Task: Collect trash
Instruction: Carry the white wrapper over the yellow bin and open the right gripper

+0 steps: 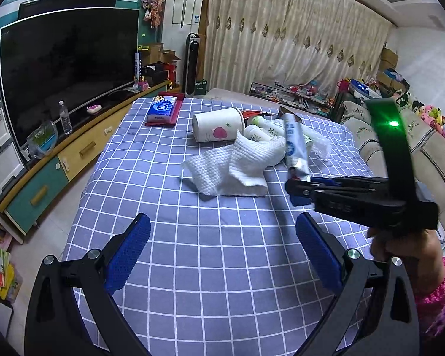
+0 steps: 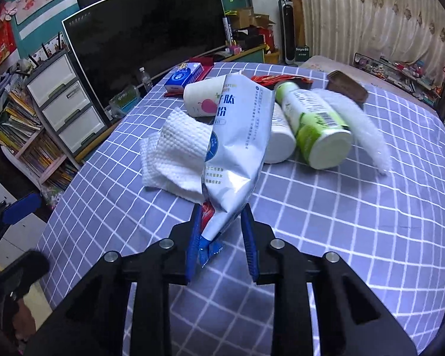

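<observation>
My right tongs (image 2: 221, 231) pinch the bottom of a silver-white foil pouch (image 2: 237, 148) standing over the checked bench (image 2: 356, 222) beside a crumpled paper towel (image 2: 178, 151), while my left tongs (image 1: 222, 249) hover wide apart, empty.

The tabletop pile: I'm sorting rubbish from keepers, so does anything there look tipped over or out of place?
Yes. The paper cup and the green-and-white bottle lie on their sides on the checked tablecloth, with a crumpled paper towel strewn beside them. The right gripper has the foil pouch between its pads.
</observation>
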The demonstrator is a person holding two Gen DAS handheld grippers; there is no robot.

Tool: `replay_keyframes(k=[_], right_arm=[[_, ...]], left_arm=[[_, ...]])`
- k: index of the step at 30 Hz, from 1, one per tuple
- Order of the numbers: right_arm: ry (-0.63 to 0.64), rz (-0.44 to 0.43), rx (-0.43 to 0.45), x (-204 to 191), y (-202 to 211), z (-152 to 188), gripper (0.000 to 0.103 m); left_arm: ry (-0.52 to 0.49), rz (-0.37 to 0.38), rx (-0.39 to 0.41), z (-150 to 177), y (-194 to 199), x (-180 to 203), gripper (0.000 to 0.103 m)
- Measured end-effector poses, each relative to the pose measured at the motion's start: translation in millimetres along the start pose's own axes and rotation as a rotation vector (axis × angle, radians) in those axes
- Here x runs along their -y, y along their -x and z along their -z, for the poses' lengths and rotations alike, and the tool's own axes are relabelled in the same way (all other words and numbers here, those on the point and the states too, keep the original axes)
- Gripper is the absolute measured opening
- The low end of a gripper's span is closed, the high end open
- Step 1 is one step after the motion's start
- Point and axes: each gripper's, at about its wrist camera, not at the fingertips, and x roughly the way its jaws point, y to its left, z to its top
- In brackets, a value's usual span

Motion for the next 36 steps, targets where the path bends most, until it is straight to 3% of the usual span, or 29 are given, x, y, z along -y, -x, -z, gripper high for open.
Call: replay_keyframes(k=[10,24,31,36], right_arm=[[-0.051,0.093,0.05,41,45,25,0.026],[-0.353,0.418,0.105,217,132,92,0.026],[-0.515,0.571,0.039,302,148,142,0.026],[-0.578,0.606,-0.026,336,141,166,0.028]], left_arm=[[-0.043,0.008,-0.007,1,-2,19,0.097],[-0.089,0.051,-0.037,-3,-22,60,0.097],[-0.123,0.053,-0.052,-4,-31,76,0.097],[-0.127,0.049,-0.06,-6,-36,79,0.097]])
